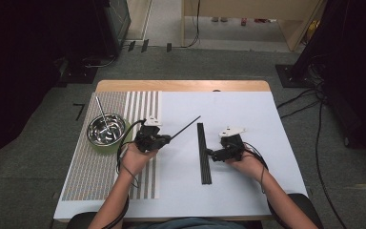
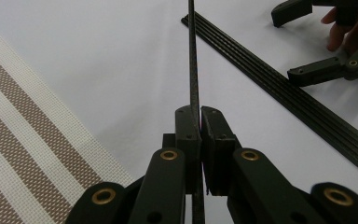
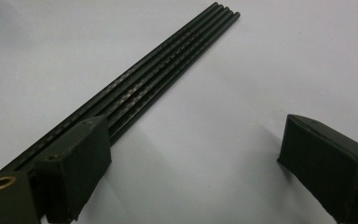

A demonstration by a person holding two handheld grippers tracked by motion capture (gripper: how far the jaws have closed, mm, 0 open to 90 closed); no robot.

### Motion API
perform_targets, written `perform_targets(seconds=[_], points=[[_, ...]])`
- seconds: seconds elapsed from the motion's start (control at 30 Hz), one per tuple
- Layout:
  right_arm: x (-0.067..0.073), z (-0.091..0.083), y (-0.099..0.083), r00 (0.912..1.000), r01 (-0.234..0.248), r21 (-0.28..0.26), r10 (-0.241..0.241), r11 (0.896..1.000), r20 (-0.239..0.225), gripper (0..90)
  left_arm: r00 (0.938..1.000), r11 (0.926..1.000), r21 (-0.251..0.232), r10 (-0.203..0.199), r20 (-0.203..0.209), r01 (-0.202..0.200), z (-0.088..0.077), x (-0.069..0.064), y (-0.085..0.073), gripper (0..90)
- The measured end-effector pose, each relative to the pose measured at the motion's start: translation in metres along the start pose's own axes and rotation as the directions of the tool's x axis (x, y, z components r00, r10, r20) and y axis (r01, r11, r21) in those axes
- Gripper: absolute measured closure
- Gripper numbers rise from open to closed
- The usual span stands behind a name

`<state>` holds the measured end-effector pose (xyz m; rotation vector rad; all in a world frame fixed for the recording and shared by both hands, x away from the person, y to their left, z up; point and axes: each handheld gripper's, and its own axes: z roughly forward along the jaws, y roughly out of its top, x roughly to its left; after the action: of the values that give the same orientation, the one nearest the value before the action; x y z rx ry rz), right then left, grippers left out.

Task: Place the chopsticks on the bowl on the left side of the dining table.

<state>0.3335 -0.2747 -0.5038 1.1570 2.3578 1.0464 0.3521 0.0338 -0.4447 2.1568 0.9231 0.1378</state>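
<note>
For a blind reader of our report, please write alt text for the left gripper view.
The left gripper is shut on a thin black rod that runs up and away over the white table. A row of black rods lies at right, a striped mat at left.

The left gripper (image 2: 199,122) pinches one black rod (image 2: 192,56). More black rods (image 2: 279,86) lie together on the white sheet (image 2: 107,60) alongside.

Worktop (image 1: 238,105): white surface, light wood far edge. Placemat (image 1: 95,162): brown-and-white woven, striped at its right side. Bowl (image 1: 106,130): shiny silver steel on a green base. Rods (image 1: 203,152): black, as is the single rod (image 1: 185,128). Both grippers: black jaws, brass rivets.
</note>
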Motion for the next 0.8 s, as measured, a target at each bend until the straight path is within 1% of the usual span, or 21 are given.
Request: perform_targets(seconds=[0.03,0.3,0.47,0.8], points=[[0.0,0.0,0.0,1.0,0.001,0.0,-0.001,1.0,0.0,8.3,1.0,1.0,-0.005,-0.007,0.006,0.007,-0.001,0.001,0.0,87.5],[0.0,0.0,0.0,1.0,0.001,0.0,-0.001,1.0,-0.001,8.3,1.0,0.9999,-0.013,0.001,-0.001,-0.001,-0.011,0.004,0.001,87.5],[0.0,0.0,0.0,1.0,0.001,-0.001,-0.001,1.0,-0.001,8.3,0.9999,0.9998,-0.018,-0.01,0.01,0.01,-0.015,0.006,0.001,87.5],[0.0,0.0,0.0,1.0,0.0,-0.001,0.0,1.0,-0.001,8.3,0.9999,0.9996,-0.026,-0.008,-0.014,0.007,-0.027,0.011,0.0,87.5]])
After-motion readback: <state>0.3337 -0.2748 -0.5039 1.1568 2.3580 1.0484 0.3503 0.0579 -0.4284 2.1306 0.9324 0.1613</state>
